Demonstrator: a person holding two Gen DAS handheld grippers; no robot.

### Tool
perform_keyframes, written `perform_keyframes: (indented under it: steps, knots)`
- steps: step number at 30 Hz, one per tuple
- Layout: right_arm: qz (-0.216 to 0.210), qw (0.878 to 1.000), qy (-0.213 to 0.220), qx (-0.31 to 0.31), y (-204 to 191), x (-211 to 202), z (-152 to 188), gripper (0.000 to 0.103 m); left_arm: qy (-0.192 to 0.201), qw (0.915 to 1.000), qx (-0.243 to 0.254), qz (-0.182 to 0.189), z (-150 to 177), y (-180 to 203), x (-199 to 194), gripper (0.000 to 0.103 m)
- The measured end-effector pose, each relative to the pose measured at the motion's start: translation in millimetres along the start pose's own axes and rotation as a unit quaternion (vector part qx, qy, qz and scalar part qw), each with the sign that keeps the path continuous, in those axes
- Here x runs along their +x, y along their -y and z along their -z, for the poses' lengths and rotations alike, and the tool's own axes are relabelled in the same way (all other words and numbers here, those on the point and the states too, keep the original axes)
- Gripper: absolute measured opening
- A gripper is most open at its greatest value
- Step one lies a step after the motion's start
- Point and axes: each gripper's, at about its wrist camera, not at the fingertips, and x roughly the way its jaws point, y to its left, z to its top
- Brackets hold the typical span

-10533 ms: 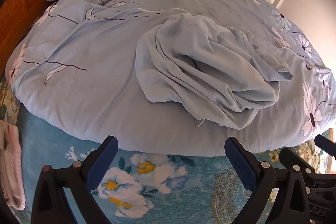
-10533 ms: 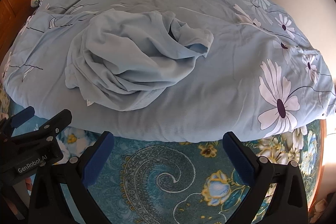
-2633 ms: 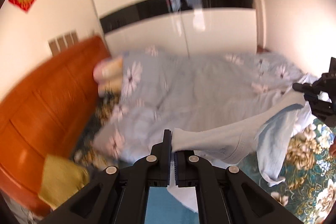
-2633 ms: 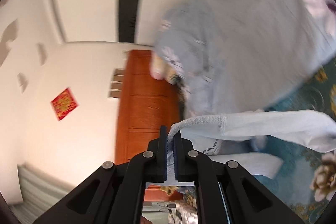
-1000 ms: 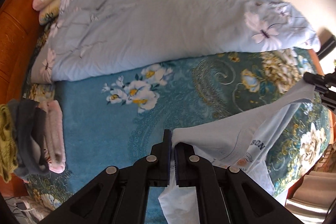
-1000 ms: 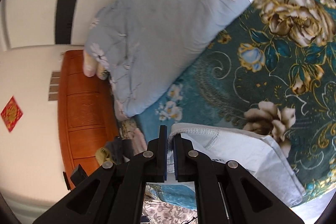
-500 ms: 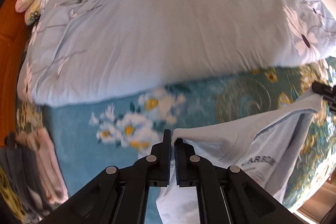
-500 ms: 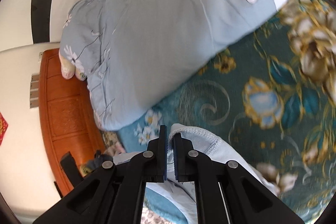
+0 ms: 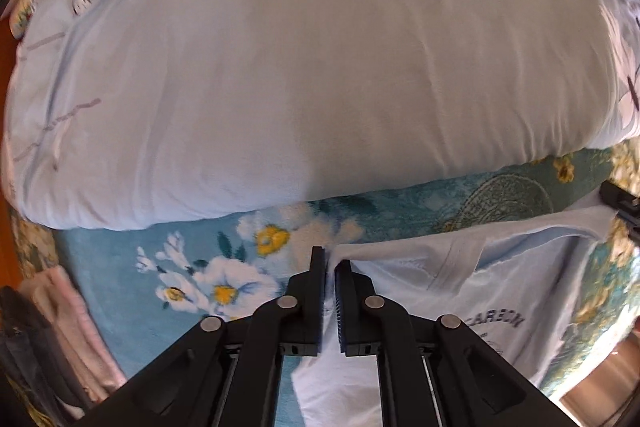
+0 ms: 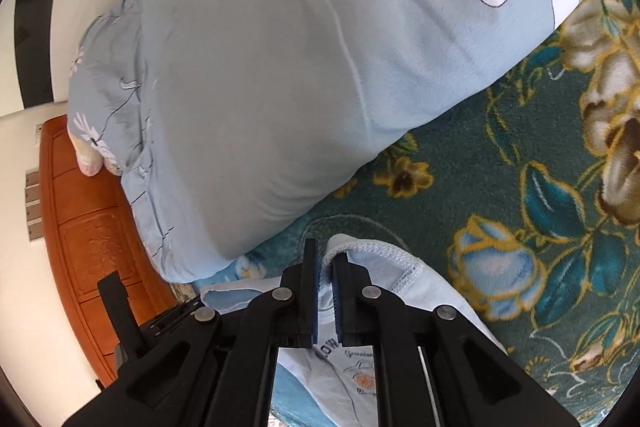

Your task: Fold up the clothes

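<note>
A light blue T-shirt (image 9: 480, 287) with dark lettering hangs stretched between my two grippers, close above the teal floral bedspread (image 9: 248, 251). My left gripper (image 9: 330, 269) is shut on the shirt's left shoulder edge. My right gripper (image 10: 326, 259) is shut on the stitched edge of the same T-shirt (image 10: 384, 267), printed side up. The right gripper's tip shows at the right edge of the left wrist view (image 9: 620, 199). The left gripper's body shows at lower left in the right wrist view (image 10: 120, 307).
A puffy pale blue duvet (image 9: 320, 47) with white flowers fills the bed beyond the shirt, also in the right wrist view (image 10: 280, 67). Folded pink and dark clothes (image 9: 60, 327) lie at the left. An orange wooden headboard (image 10: 88, 235) stands far left.
Both grippers, still shut on the shirt, have dropped lower and moved toward the duvet. The bedspread and duvet now look much closer, and the shirt hangs nearer the bed.
</note>
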Motion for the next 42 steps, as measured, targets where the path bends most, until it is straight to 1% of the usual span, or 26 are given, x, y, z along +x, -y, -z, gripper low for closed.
perform_keyframes:
  steps: [1,2,3,4,5,6,7,8,10,12,14,16,17,18,19,20,22,25,29,30,33,35,39,40,41,42]
  knots:
    - [0.003,1.000,-0.002,0.001,1,2,-2,0.011,0.001,1.0000,-0.001,0.007,-1,-1,0,0.020]
    - [0.006,1.000,-0.001,-0.001,2,2,-2,0.027,0.004,0.9999,-0.006,0.014,-1,-2,-1,0.036]
    - [0.010,1.000,0.003,-0.005,1,1,-2,0.040,0.007,0.9996,-0.013,0.022,-1,-4,-2,0.044]
    - [0.012,1.000,0.006,-0.009,1,0,-2,0.058,0.009,0.9992,-0.021,0.033,-1,-6,-5,0.049]
    - [0.003,1.000,0.009,-0.013,0,-3,-1,0.061,0.016,0.9981,-0.038,0.046,0,-9,-8,0.049]
    - [-0.007,1.000,0.010,-0.018,-1,-6,0,0.061,0.026,0.9961,-0.061,0.059,2,-11,-12,0.050]
    - [-0.013,1.000,0.011,-0.026,-3,-11,3,0.061,0.033,0.9946,-0.073,0.065,5,-14,-17,0.052]
    - [-0.015,0.999,0.013,-0.032,-4,-17,6,0.061,0.044,0.9916,-0.101,0.068,10,-17,-22,0.054]
    - [-0.005,0.999,0.025,-0.036,2,-32,17,0.061,0.059,0.9831,-0.161,0.064,27,-22,-28,0.058]
    - [0.005,0.999,0.035,-0.036,10,-46,29,0.061,0.057,0.9744,-0.205,0.074,53,-24,-25,0.059]
    - [0.015,0.999,0.041,-0.017,30,-53,47,0.061,0.045,0.9667,-0.235,0.091,84,-22,-17,0.060]
    - [0.064,0.997,0.037,-0.007,63,-56,71,0.061,0.027,0.9595,-0.258,0.110,124,-17,-5,0.060]
    - [0.094,0.995,0.029,-0.004,78,-56,85,0.061,0.020,0.9579,-0.262,0.116,142,-14,0,0.060]
    - [0.114,0.993,0.019,0.001,90,-54,98,0.061,0.013,0.9570,-0.264,0.120,160,-9,4,0.060]
    - [0.129,0.992,0.005,0.013,108,-52,115,0.059,0.010,0.9540,-0.272,0.125,177,-4,8,0.060]
    - [0.140,0.990,-0.008,0.025,125,-51,132,0.052,0.010,0.9478,-0.291,0.129,190,0,10,0.060]
    - [0.136,0.989,-0.023,0.049,152,-51,164,0.046,0.007,0.9362,-0.323,0.138,218,8,15,0.060]
    - [0.126,0.989,-0.034,0.065,176,-52,203,0.046,-0.004,0.9340,-0.328,0.141,247,13,15,0.060]
    - [0.130,0.991,-0.034,0.026,172,-45,221,0.045,0.010,0.9345,-0.329,0.134,267,17,5,0.060]
    - [0.131,0.991,-0.034,0.016,171,-44,226,0.045,0.016,0.9334,-0.332,0.135,270,18,2,0.060]
    - [0.153,0.987,-0.044,-0.023,167,-33,231,0.045,0.026,0.9327,-0.332,0.137,277,16,-5,0.060]
    - [0.160,0.986,-0.045,-0.034,167,-30,232,0.045,0.031,0.9330,-0.332,0.136,282,28,-3,0.060]
    - [0.167,0.984,-0.040,-0.050,166,-28,234,0.044,0.030,0.9334,-0.331,0.136,291,32,0,0.060]
    - [0.168,0.984,-0.039,-0.054,166,-28,235,0.041,0.027,0.9328,-0.332,0.136,294,35,2,0.060]
    - [0.169,0.983,-0.038,-0.056,166,-29,235,0.034,0.024,0.9322,-0.334,0.137,298,38,3,0.060]
    - [0.169,0.983,-0.038,-0.058,166,-30,236,0.030,0.022,0.9325,-0.333,0.137,301,41,1,0.061]
